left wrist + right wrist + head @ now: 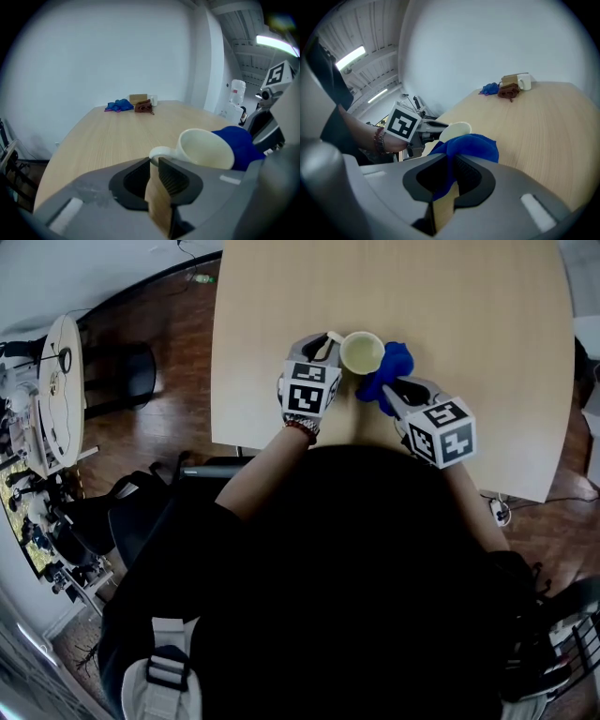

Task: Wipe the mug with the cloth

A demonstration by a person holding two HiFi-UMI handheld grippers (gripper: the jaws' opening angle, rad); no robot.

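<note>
A cream mug (362, 352) stands upright near the table's front edge, and a blue cloth (392, 365) is pressed against its right side. My left gripper (328, 343) is shut on the mug's handle, whose loop (161, 152) sits between the jaw tips of my left gripper (154, 161). The mug's open mouth (206, 147) shows just beyond, with the cloth (241, 143) behind it. My right gripper (390, 390) is shut on the blue cloth. In the right gripper view the cloth (471, 145) bunches out of the jaws of the right gripper (451, 161) toward the mug (457, 129).
The light wooden table (281, 296) stretches away from me. At its far end lie another blue cloth (119, 105), a brown bundle (144, 107), a small box and a white mug (524, 83). Dark chairs (131, 371) stand on the floor to the left.
</note>
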